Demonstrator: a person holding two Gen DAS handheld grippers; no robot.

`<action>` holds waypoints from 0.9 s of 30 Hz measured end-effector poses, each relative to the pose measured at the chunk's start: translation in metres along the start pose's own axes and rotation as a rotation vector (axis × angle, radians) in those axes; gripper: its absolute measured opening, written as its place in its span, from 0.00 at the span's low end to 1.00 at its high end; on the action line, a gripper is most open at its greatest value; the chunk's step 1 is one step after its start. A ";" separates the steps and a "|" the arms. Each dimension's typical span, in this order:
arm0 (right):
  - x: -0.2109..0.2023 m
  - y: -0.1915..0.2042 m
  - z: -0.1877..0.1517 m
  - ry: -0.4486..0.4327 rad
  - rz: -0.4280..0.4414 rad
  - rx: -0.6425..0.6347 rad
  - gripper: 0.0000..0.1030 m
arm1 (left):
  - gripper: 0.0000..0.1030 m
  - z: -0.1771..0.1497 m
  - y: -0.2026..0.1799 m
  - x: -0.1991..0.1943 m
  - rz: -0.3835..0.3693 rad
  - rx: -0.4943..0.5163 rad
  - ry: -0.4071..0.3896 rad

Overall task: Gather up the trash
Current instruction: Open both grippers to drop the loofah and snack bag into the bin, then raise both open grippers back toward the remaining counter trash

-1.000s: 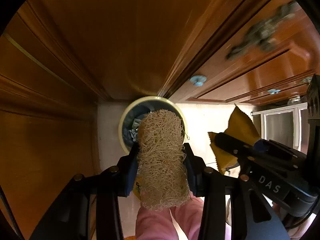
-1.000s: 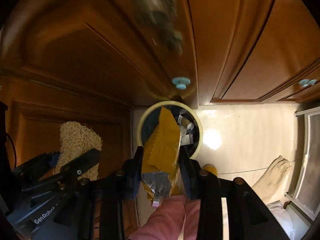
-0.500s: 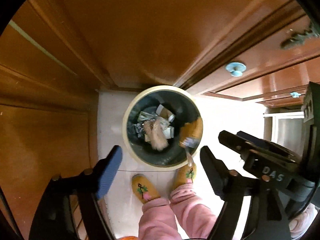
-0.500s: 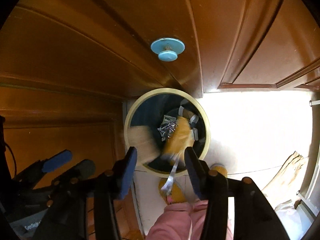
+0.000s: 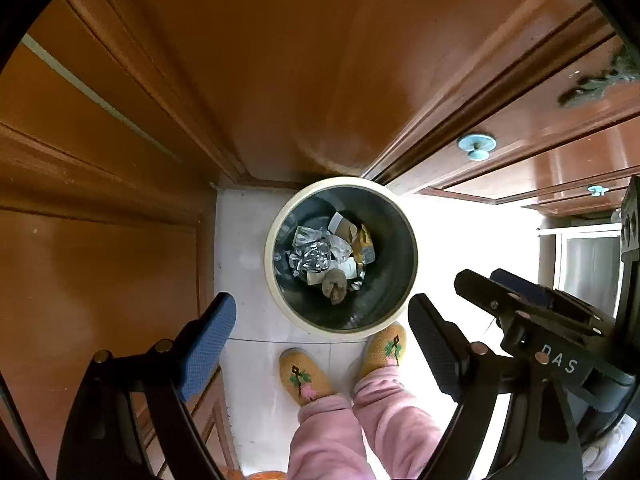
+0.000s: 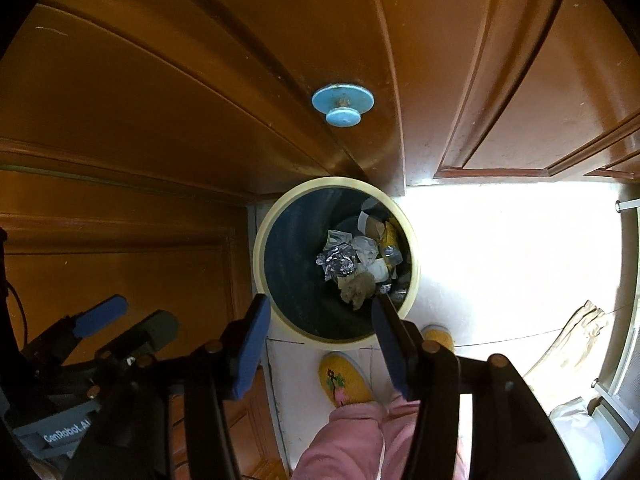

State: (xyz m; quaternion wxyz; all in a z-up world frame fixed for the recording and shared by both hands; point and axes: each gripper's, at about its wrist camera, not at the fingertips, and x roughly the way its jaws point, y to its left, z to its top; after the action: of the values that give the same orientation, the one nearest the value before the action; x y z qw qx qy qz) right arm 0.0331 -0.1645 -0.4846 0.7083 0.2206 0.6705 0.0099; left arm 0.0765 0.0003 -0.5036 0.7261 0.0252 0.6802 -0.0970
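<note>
A round bin with a cream rim (image 5: 276, 224) (image 6: 260, 240) stands on the pale floor against the wooden cabinets. At its bottom lie the tan loofah sponge (image 5: 335, 286) (image 6: 358, 288), the yellow wrapper (image 5: 363, 242) (image 6: 389, 236), crumpled foil (image 5: 312, 258) (image 6: 338, 262) and paper scraps. My left gripper (image 5: 322, 340) is open and empty above the bin's near rim. My right gripper (image 6: 320, 344) is open and empty above the bin too. Each gripper also shows in the other's view, the right gripper (image 5: 516, 300) and the left gripper (image 6: 128, 320).
Brown wooden cabinet doors with pale blue knobs (image 5: 476, 146) (image 6: 342, 104) surround the bin. The person's yellow slippers (image 5: 304, 376) (image 6: 344, 380) and pink trousers (image 5: 360, 428) stand just below the bin. A glass door (image 5: 588, 272) is at the right.
Both grippers opened and let go. The loofah sponge and the yellow wrapper fell into the bin and now lie at its bottom. Both grippers have risen above the bin.
</note>
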 end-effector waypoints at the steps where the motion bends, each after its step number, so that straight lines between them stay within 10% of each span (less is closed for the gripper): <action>1: -0.002 0.001 0.000 0.000 -0.001 -0.002 0.52 | 0.84 0.000 0.000 -0.003 0.000 0.002 -0.004; 27: -0.150 0.053 -0.020 -0.121 -0.051 -0.054 0.52 | 0.84 -0.016 -0.023 -0.178 0.002 0.067 -0.090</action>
State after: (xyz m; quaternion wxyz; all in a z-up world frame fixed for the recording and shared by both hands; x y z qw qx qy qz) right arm 0.0135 -0.1566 -0.3259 0.7534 0.1843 0.6313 -0.0034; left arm 0.0471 -0.0004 -0.3263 0.7549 0.0458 0.6432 -0.1198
